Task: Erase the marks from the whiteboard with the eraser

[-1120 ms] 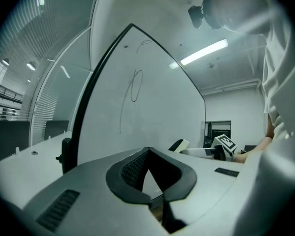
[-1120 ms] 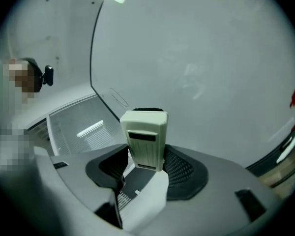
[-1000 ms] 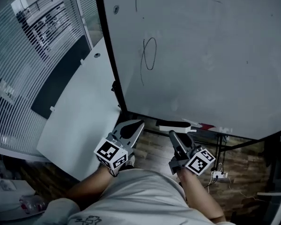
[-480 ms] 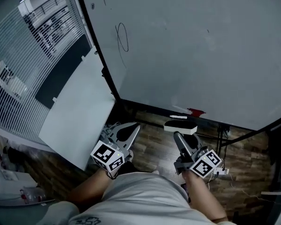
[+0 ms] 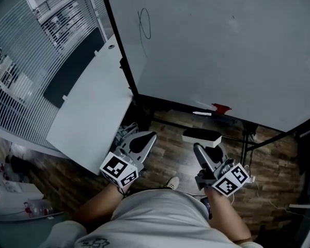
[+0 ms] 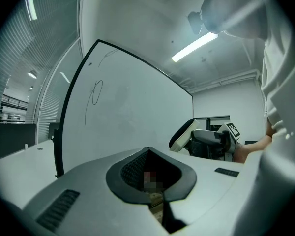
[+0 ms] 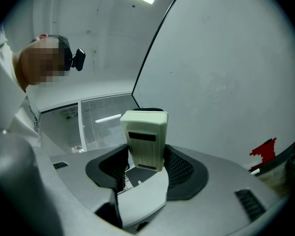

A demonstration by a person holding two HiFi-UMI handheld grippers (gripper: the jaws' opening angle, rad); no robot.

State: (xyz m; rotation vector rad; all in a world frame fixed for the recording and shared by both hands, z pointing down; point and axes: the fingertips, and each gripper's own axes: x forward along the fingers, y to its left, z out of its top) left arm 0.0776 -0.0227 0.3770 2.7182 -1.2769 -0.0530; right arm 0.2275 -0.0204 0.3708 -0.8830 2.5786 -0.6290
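- The right gripper (image 5: pixel 200 149) has its fingers pinching the eraser (image 7: pixel 143 139) by its lower end; most of its body stands free.
- The left gripper (image 5: pixel 146 138) has its fingers pressed together on nothing.
- The eraser sits below the whiteboard (image 5: pixel 237 50), well apart from the loop mark (image 5: pixel 143 24) at upper left.
- Risk: with that shallow grip, pressing against the board could twist the eraser or slip it out.

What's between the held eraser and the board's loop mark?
Head view: above the eraser, only the dark bottom edge and bare whiteboard; marker sits aside.
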